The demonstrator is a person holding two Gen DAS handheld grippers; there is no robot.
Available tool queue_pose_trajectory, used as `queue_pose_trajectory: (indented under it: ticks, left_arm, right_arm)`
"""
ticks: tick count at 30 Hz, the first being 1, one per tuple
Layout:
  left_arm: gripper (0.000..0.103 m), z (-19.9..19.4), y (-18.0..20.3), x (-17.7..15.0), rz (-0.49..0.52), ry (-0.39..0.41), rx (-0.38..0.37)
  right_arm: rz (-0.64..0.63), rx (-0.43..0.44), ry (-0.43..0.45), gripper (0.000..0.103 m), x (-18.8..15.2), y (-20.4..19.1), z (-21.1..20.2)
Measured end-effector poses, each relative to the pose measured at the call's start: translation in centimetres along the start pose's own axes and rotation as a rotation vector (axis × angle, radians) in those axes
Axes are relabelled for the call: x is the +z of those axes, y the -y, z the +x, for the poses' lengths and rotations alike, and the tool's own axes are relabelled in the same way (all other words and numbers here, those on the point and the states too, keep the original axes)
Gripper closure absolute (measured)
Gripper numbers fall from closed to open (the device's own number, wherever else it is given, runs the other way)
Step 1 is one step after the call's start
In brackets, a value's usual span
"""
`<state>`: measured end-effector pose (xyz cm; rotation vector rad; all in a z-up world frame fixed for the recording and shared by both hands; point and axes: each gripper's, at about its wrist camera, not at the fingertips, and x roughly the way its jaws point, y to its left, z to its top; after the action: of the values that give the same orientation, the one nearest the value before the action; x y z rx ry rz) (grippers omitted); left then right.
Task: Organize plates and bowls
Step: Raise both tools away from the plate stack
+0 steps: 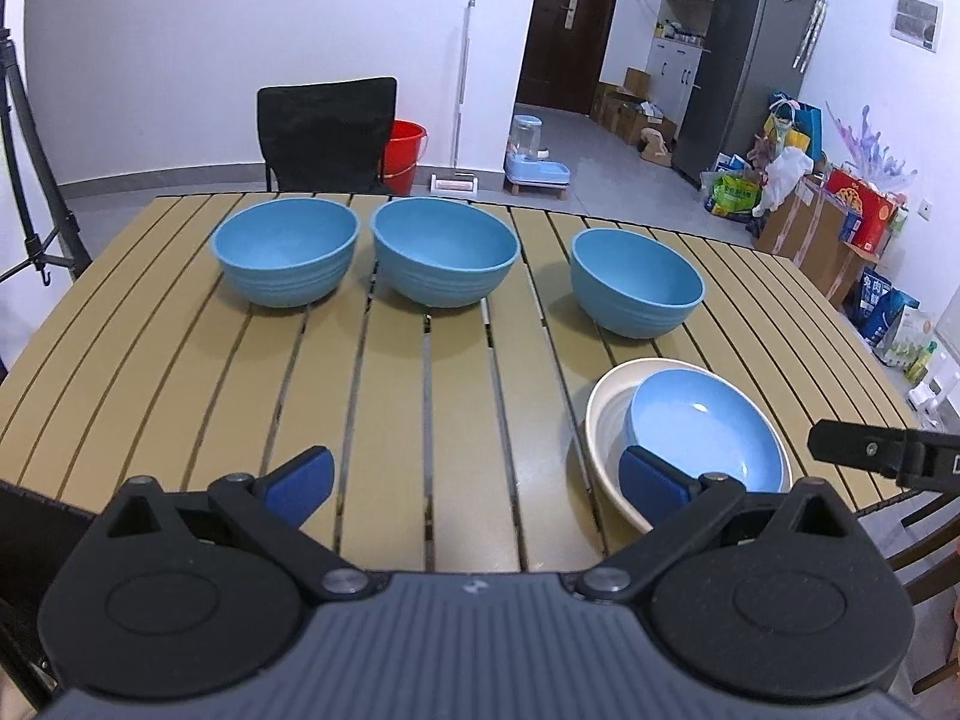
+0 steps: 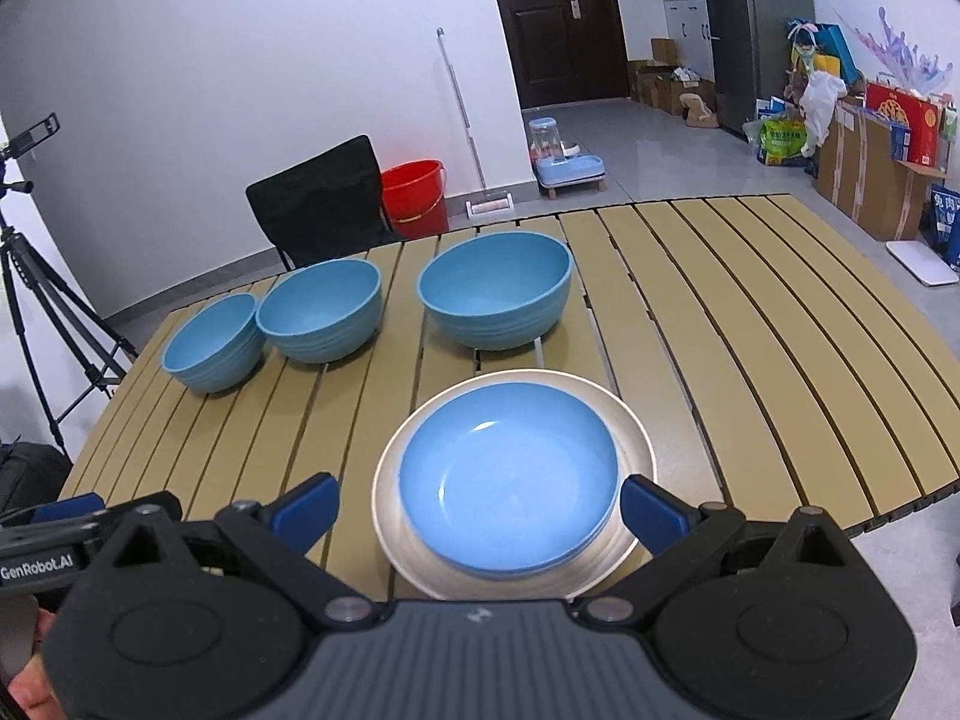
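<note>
Three blue bowls stand in a row at the far side of the slatted table: the left bowl (image 1: 285,252) (image 2: 213,343), the middle bowl (image 1: 444,252) (image 2: 321,309) and the right bowl (image 1: 636,282) (image 2: 495,297). Nearer, a blue plate (image 1: 711,429) (image 2: 510,474) lies inside a cream plate (image 1: 606,420) (image 2: 390,516). My left gripper (image 1: 477,483) hovers open over bare slats, left of the plates, with nothing between its fingers. My right gripper (image 2: 480,513) is open above the stacked plates, its pads apart from them. The right gripper's finger (image 1: 864,447) shows at the right edge of the left wrist view.
The tan slatted table (image 1: 180,360) (image 2: 750,360) ends close below both grippers. Behind it stand a black chair (image 1: 327,132) (image 2: 321,201), a red bucket (image 1: 408,153) (image 2: 417,195) and a tripod (image 1: 30,180) (image 2: 36,300). Boxes and bags (image 1: 828,210) crowd the right wall.
</note>
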<state>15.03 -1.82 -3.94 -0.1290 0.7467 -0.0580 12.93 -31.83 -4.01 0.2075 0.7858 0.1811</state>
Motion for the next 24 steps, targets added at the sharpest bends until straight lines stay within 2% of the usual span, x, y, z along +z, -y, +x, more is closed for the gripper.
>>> queue_pose_trajectory:
  ticks: [12, 17, 24]
  left_arm:
    - [0.000, -2.9, -1.9, -1.6, 0.003, 0.060, -0.028]
    - [0.000, -2.8, -2.1, -1.7, 0.003, 0.063, -0.037]
    - [0.000, -2.2, -2.9, -2.0, -0.010, 0.055, -0.047]
  right_arm:
    - [-0.015, 0.039, 0.010, 0.003, -2.0, -1.3, -1.8]
    - [-0.001, 0.063, 0.017, 0.003, -2.7, -1.4, -1.9]
    - [-0.006, 0.045, 0.028, 0.003, -2.5, -1.6, -2.0]
